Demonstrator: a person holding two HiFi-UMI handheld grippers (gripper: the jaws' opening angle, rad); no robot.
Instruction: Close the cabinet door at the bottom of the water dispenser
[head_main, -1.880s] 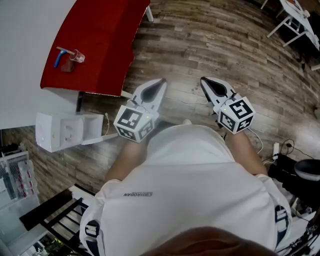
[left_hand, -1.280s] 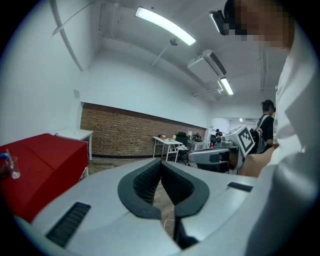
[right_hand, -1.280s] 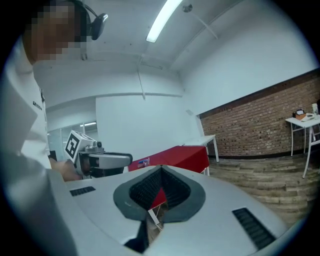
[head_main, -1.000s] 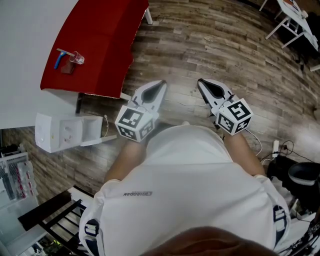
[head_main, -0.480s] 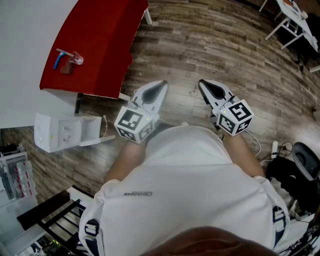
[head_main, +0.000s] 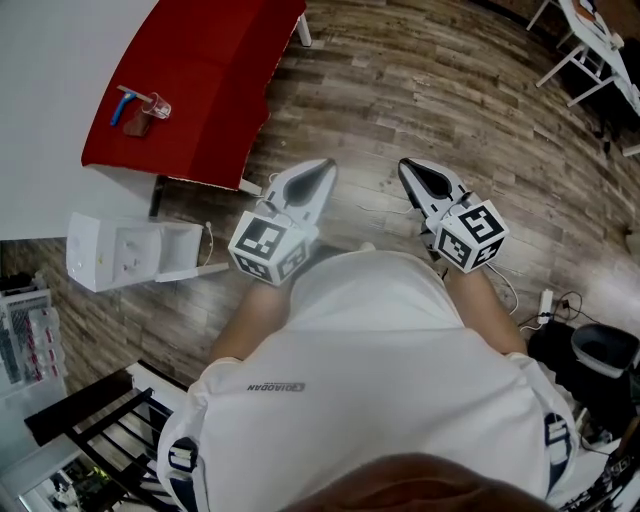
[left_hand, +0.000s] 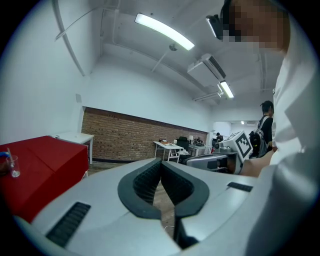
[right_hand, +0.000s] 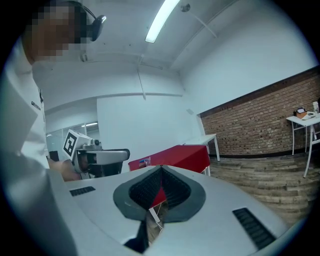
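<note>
In the head view the white water dispenser (head_main: 108, 252) stands on the wooden floor at the left, below the red table. Its bottom cabinet door (head_main: 192, 272) hangs open toward the right. I hold both grippers close to my belly, pointing away from me and well right of the dispenser. My left gripper (head_main: 322, 168) is shut with nothing in it, its tips meeting in the left gripper view (left_hand: 161, 163). My right gripper (head_main: 408, 166) is likewise shut and empty, as the right gripper view (right_hand: 161, 168) shows. Neither touches the dispenser.
A red table (head_main: 195, 90) with a small cup and a blue thing (head_main: 140, 108) fills the upper left. A rack (head_main: 30, 345) stands at the left edge and a black frame (head_main: 95, 420) lies behind me. Cables and a dark chair (head_main: 600, 355) sit at the lower right; white tables (head_main: 590, 40) stand far right.
Both grippers have stayed where they were and stayed shut. Only the head view has shifted slightly.
</note>
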